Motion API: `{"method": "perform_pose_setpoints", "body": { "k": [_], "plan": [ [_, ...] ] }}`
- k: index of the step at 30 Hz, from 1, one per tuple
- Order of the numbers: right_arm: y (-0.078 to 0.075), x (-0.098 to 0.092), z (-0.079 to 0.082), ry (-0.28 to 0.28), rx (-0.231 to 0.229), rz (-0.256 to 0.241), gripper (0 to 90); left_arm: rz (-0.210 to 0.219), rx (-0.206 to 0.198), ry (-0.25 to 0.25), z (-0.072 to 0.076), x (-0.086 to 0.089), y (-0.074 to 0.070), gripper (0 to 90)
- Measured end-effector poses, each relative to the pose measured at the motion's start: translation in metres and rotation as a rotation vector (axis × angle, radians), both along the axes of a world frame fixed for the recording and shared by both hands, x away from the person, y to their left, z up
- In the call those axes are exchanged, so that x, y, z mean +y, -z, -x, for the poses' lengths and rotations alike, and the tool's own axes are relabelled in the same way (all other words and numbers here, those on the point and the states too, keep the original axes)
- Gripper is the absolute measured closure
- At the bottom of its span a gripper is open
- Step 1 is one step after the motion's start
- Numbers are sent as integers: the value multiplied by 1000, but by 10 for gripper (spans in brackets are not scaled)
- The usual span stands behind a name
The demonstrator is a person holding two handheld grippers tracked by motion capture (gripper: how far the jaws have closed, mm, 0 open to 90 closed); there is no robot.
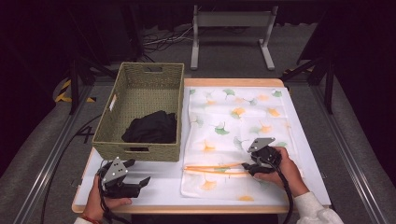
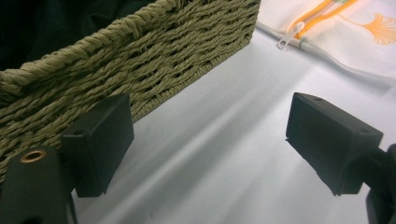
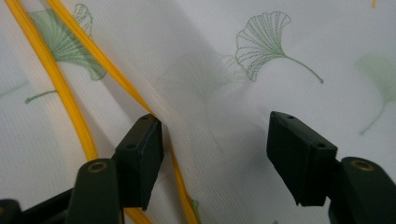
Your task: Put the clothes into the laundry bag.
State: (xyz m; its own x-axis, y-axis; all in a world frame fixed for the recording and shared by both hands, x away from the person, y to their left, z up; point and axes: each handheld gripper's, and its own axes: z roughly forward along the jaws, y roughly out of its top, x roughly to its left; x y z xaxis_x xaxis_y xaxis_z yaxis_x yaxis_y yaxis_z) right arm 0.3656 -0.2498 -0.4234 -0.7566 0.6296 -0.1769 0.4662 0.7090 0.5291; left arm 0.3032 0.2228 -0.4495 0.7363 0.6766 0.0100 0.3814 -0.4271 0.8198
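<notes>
A white mesh bag [image 1: 238, 130] printed with ginkgo leaves lies flat on the right half of the table. Its orange zipper [image 1: 215, 168] runs along the near end and is parted. My right gripper [image 1: 247, 168] stands open at the zipper's right end. In the right gripper view its jaws [image 3: 217, 149] straddle the mesh [image 3: 233, 46], with one orange zipper edge [image 3: 60, 93] passing by the left jaw. My left gripper [image 1: 138, 171] is open over bare table just in front of the woven basket [image 1: 135, 151]. Black cloth [image 1: 152, 128] lies in the basket.
The white table top [image 1: 159, 182] shows between the basket and the near edge. In the left gripper view the basket wall [image 2: 140, 60] is close on the left, and the zipper pull [image 2: 290, 36] lies ahead. A metal stand [image 1: 231, 21] sits on the floor beyond the table.
</notes>
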Motion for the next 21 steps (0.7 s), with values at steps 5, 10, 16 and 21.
{"method": "perform_pose_setpoints", "body": {
  "k": [5, 10, 16, 21],
  "plan": [
    [1, -5, -7, -33, 63, -59, 503, -1, 6, 0, 0, 0, 0, 162],
    [1, -8, -9, -30, 84, -94, 647, -9, 2, 7, 0, -1, 0, 164],
    [2, -3, -1, -37, 35, -77, 803, -5, -3, 11, 1, -1, -1, 173],
    [1, 0, 5, -35, -17, -57, 858, -8, -14, 17, 2, -1, -2, 182]
  ]
}}
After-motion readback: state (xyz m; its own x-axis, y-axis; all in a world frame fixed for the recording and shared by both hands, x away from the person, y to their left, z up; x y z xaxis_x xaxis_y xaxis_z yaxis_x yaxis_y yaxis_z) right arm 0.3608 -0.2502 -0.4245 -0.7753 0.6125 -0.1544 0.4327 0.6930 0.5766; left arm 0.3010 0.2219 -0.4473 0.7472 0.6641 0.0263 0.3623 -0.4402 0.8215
